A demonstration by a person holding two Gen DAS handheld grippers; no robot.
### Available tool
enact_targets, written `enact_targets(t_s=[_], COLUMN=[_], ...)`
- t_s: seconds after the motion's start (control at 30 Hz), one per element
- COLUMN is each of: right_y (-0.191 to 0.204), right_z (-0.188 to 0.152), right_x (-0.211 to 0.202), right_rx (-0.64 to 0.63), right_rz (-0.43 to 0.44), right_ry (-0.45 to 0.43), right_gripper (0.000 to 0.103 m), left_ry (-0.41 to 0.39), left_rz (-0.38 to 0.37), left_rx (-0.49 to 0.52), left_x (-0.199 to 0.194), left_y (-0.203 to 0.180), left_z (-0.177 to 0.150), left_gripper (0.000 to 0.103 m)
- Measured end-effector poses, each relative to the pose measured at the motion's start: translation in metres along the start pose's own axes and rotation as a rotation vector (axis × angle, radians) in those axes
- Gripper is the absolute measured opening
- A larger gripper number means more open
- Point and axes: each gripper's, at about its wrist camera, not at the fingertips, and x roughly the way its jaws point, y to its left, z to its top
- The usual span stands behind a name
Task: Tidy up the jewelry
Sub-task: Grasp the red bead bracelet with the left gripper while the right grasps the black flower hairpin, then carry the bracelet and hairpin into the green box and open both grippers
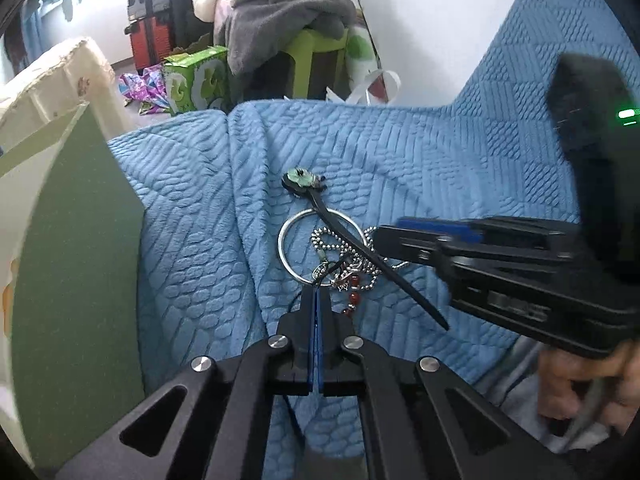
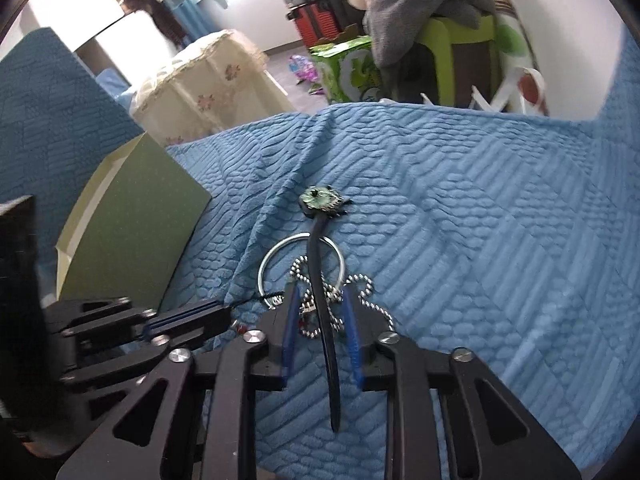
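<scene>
Nearest the left wrist camera, the left gripper (image 1: 316, 300) has its two blue-lined fingers pressed together, with no gap showing. Their tips meet the near edge of a small heap of jewelry, right where a silver ring (image 1: 320, 249) carries a charm. Whether the tips actually pinch the ring or a cord cannot be told.

Just past them, in the middle of a blue quilted blanket (image 1: 420, 152), lies the heap itself. It holds the silver ring, a ball chain (image 1: 340, 242) looped through it, and a short strand of red beads (image 1: 354, 298). A long black hair stick (image 1: 360, 254) lies across the top.

The right gripper (image 2: 320, 308) comes in low from the blanket's right side. Its fingers are spread apart, straddling the hair stick's shaft (image 2: 326, 332) and nothing is gripped. The stick's green ornamental head (image 2: 322, 199) rests farther off, toward the blanket's far edge. A bare hand (image 1: 580, 380) grips the right tool's handle.

The step in hand looks like lifting the stick off the tangle. It would go best by closing squarely on the shaft alone, clear of the chain. Then raise it slowly while the left tool pins the ring down.

At the blanket's left edge stands a green board (image 1: 80, 248).
</scene>
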Motion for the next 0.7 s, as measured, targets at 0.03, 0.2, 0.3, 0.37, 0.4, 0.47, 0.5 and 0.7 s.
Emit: enact_targets(t_s=[0.03,0.2,0.3,0.37,0.4,0.47,0.5,0.7], right_y=[0.002,0.010,0.014,0.016,0.017,0.020,0.023,0.025], right_z=[0.002,0.007,0.009,0.009,0.010,0.010,0.010,0.010], right_x=[0.003,0.015,0.020,0.024,0.028,0.036,0.039,0.043], right_rx=[-0.016,-0.071,-0.099,-0.116,-0.125,-0.147,-0.160,-0.176], right_rz=[-0.001,-0.017,-0.026,-0.039,-0.055,-0.082,-0.094,-0.153], right_ry=[0.000,0.006,0.012,0.018,0.022,0.036,0.042,0.011], right_gripper=[0.012,0.011,0.011,0.011,0.011,0.011,0.011,0.006], left_ry=[-0.011,-0.041,-0.056,-0.063,-0.064,-0.068,-0.070,-0.077], left_rz=[0.001,-0.021,-0.016,-0.016,-0.016,-0.021,-0.017,-0.015], left_rx=[-0.015,-0.086,-0.105,-0.117,-0.121,-0.133,-0.133,-0.150], left_x=[-0.007,-0.032,-0.042,-0.047,-0.049,-0.052,-0.053,-0.056], left_y=[0.002,0.013,0.018,0.021,0.022,0.024,0.023,0.025], left_z=[-0.001,-0.002,0.000,0.000,0.000,0.001,0.000,-0.001], left_gripper=[0.000,0.000,0.000,0.000,0.000,0.000,0.000,0.000])
